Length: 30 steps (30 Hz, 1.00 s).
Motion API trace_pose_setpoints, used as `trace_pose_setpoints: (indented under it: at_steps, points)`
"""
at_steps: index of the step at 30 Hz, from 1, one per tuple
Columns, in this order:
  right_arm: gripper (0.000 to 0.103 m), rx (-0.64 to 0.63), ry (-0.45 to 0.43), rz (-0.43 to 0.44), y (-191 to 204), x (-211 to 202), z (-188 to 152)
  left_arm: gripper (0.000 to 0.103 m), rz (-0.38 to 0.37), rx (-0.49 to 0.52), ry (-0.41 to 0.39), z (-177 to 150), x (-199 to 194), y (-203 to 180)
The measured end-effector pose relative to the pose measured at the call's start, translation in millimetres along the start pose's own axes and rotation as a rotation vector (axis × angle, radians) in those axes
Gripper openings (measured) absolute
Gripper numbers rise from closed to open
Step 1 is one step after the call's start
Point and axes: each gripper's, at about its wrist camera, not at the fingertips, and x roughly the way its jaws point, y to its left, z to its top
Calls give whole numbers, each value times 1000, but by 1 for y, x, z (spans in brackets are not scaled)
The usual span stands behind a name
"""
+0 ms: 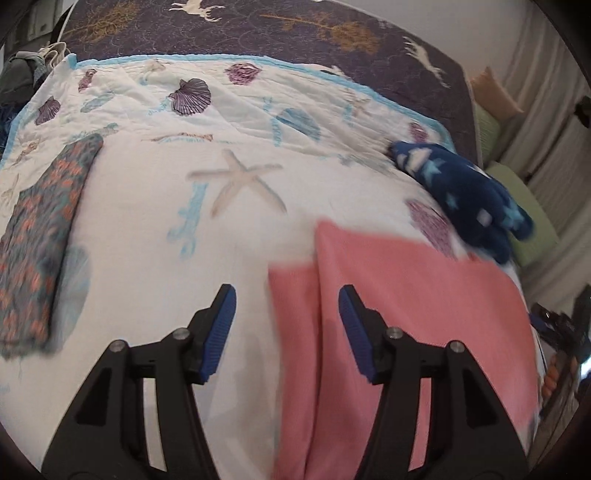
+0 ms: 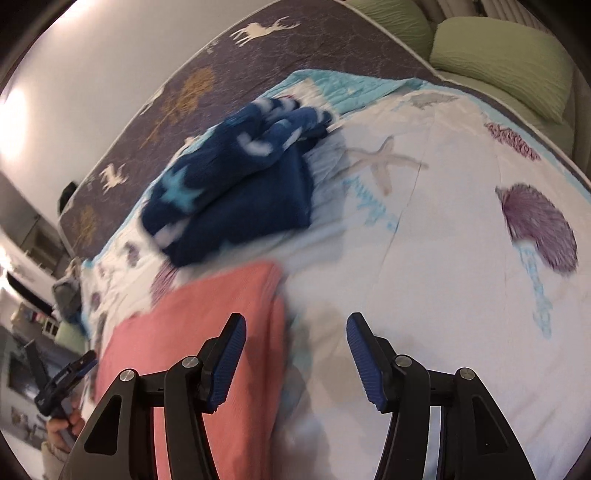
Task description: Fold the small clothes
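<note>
A pink garment [image 1: 410, 295] lies flat on the white sea-print quilt [image 1: 184, 221], partly folded with a narrower layer along its left side. My left gripper [image 1: 287, 306] is open and empty, above the garment's left edge. In the right wrist view the pink garment [image 2: 207, 332] lies at lower left, and my right gripper [image 2: 295, 339] is open and empty over its right edge. A crumpled dark blue star-print garment [image 1: 469, 195] lies beyond the pink one; it also shows in the right wrist view [image 2: 236, 184].
A folded floral cloth [image 1: 40, 243] lies at the quilt's left side. A dark deer-print bedspread [image 1: 295, 33] lies beyond the quilt. Green pillows [image 2: 502, 62] sit at the bed's end. The left gripper [image 2: 62, 384] shows at the right wrist view's left edge.
</note>
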Motion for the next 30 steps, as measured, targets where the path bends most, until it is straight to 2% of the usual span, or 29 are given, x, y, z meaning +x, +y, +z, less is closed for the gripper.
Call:
trace_pose_setpoints:
  at_steps: [3,8,9,10,12,16,18,19,21,22,24,25,27,30]
  points:
    - [58,-31,18,35,6,-24,-26,60,-56,10,9,-39,-34,6]
    - [58,-52,76,10,0,-62,-84,60,-155,-11,129,-109,-56,15]
    - [58,-40,83,21,-4,-70,-95,60,-152,-7,127,-115,-58,14]
    - [58,-30,86,29,-7,-77,-102,60,-137,20,91,-124,-65,10]
    - [58,-5,83,46,-13,-91,-118,60,-144,36,78,-128,-71,6]
    - [58,26,87,77,-19,-110,-140,60,-217,-8,58,-125,-75,1]
    - [58,41,100,97,-20,-114,-148,59,-227,-24,34,-124,-76,0]
    - [58,48,102,104,-20,-115,-150,53,-232,-34,27,-123,-74,0]
    - [58,66,97,123,-20,-116,-154,18,-219,-52,17,-121,-71,0]
    - [58,71,92,126,-19,-117,-155,4,-224,-60,23,-120,-69,0]
    - [58,72,87,132,-16,-113,-154,5,-232,-109,2,-122,-76,7]
    - [58,73,90,133,-15,-111,-154,5,-187,-89,-21,-124,-86,8]
    - [58,75,95,142,-10,-109,-156,5,-159,-51,-34,-128,-96,13]
    - [58,62,95,166,-6,-108,-157,0,-190,-120,-18,-134,-97,29]
